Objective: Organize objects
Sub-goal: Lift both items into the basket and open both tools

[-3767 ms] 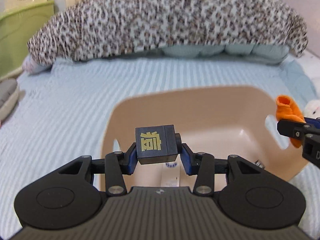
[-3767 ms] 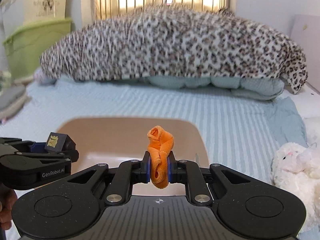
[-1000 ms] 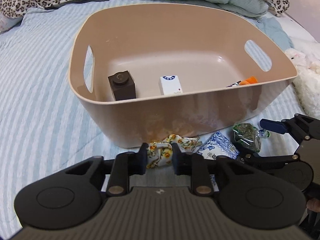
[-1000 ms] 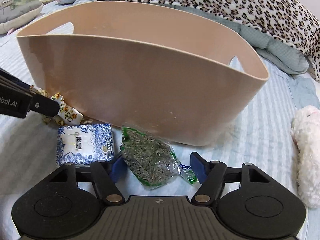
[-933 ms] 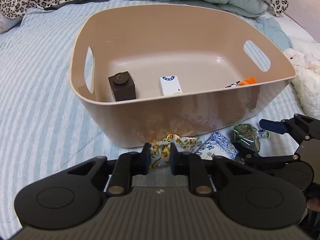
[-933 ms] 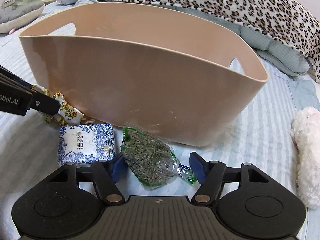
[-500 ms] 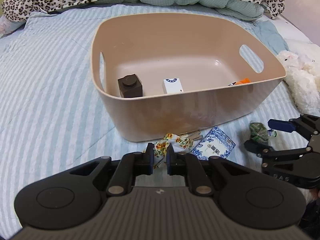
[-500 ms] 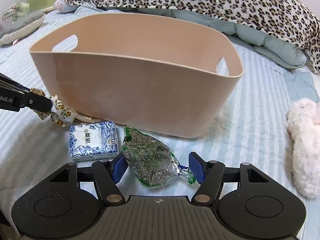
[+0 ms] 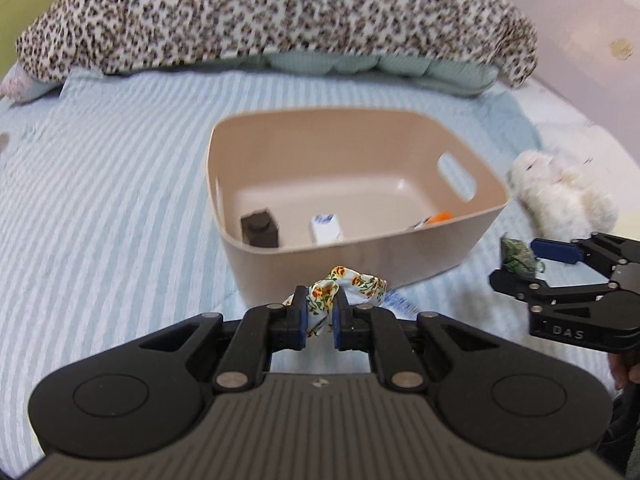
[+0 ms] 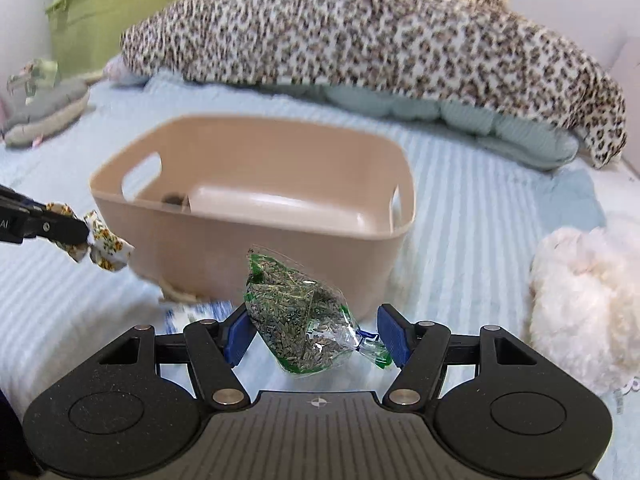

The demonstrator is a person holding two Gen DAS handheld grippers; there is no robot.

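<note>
As seen from the left wrist camera, the left gripper [image 9: 320,312] has its jaws clenched on a floral fabric piece [image 9: 344,284], which is lifted clear of the striped bedsheet [image 9: 100,208] just in front of the beige basket [image 9: 400,256]. Inside the basket lie a dark block [image 9: 259,230], a white box [image 9: 326,229] and an orange item [image 9: 440,217] against the near wall. At the right edge of this view, the right gripper [image 9: 520,258] carries a clear packet of green seeds [image 9: 516,256], near a white plush toy [image 9: 560,196]. A leopard-print blanket [image 9: 280,20] lies beyond the basket. From the right wrist camera, the right gripper [image 10: 316,332] grasps the seed packet [image 10: 304,320] between its blue pads [image 10: 240,336], jaws set wide around it, raised in front of the basket [image 10: 240,248]. The left gripper [image 10: 80,236] enters at the left edge, holding the floral fabric [image 10: 104,246] beside the basket's left wall. A blue-patterned packet [image 10: 200,310] lies on the sheet under the basket's near edge, blurred.
</note>
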